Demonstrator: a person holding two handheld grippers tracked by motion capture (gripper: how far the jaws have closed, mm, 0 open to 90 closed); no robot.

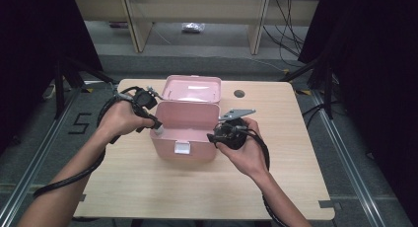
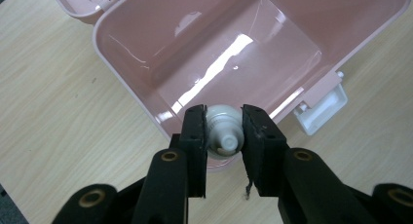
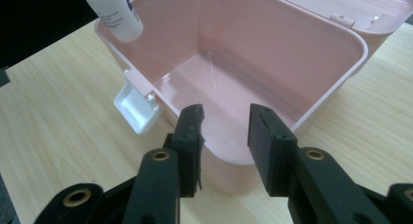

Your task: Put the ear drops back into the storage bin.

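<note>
There is one table (image 1: 148, 187), one pink box (image 1: 185, 138) with its lid (image 1: 192, 89) open, one small white bottle (image 2: 223, 131) and two grippers.

The table is the biggest thing. It has lots of bare wood in front of the box and on both sides of it. A small round hole (image 1: 239, 94) sits in the wood at the far side, well away from both grippers.

The box stands in the middle of the table, between the two grippers. Its lid leans back behind it. The inside of the box is bare and shiny. One white latch (image 1: 182, 147) hangs on the front wall.

The left gripper (image 2: 223, 136) holds the bottle. Its two black fingers (image 2: 195, 136) press on the bottle from both sides. The bottle hangs right over the box's rim at the left corner, with its bottom end past the fingertips, toward the box.

The right gripper (image 3: 225, 131) holds nothing. Its fingers (image 3: 190, 131) stand apart with a gap between them. The near wall of the box's right end is just past the fingertips. I cannot tell if they touch it.
</note>
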